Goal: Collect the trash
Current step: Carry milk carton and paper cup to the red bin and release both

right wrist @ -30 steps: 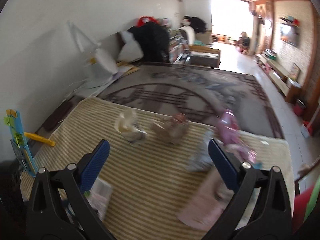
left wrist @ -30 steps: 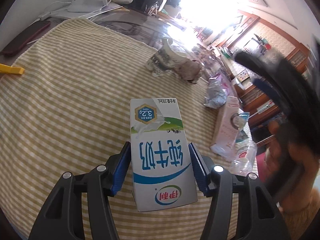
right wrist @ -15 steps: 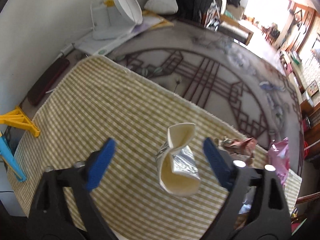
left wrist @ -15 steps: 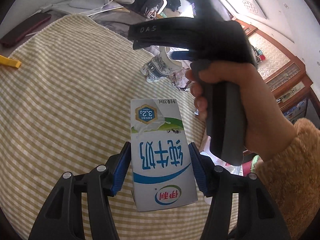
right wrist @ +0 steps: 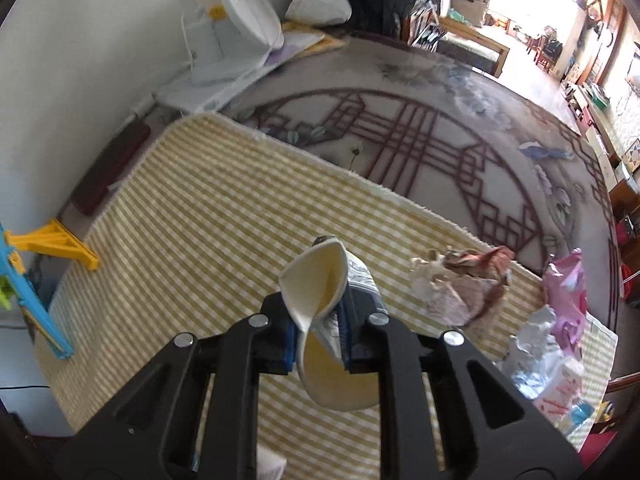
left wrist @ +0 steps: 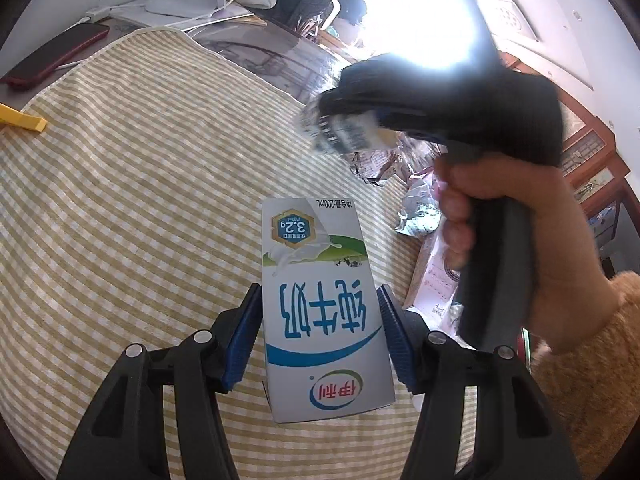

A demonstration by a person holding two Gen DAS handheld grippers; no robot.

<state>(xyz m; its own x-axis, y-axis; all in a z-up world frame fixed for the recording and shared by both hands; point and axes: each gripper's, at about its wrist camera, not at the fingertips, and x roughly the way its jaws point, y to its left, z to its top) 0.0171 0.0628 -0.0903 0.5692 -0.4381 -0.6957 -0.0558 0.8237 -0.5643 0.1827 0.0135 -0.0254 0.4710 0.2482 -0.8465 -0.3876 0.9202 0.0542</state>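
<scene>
1. Left wrist view: my left claw (left wrist: 318, 334) is clamped on a milk carton (left wrist: 320, 304), blue pads pressed flat to both its long sides, its print upside down to the camera.
2. The carton sits over the checked cloth (left wrist: 132, 184) that covers the surface; whether it touches the cloth I cannot tell.
3. In the same view my right hand (left wrist: 516, 248) grips the handle of the other claw, which crosses the upper right, blurred, with a crushed cup (left wrist: 344, 132) at its tip.
4. Right wrist view: my right claw (right wrist: 320, 328) is nearly closed on that cup (right wrist: 332, 320) — a paper cup squashed flat, cream inside, dark print outside, its rim folded to a point above the pads.
5. The cup hangs over the cloth (right wrist: 200, 216), clear of it.
6. To the right lie a crumpled brown-and-white wrapper (right wrist: 460, 280), a pink bag (right wrist: 566, 292) beyond it, and white plastic scraps (right wrist: 536, 344) near the cloth's edge.
7. At the left edge of the cloth stands a yellow-and-blue plastic frame (right wrist: 36, 256); a dark red phone (left wrist: 56, 54) lies on the bare surface past the cloth — near a white lamp base (right wrist: 212, 56).
</scene>
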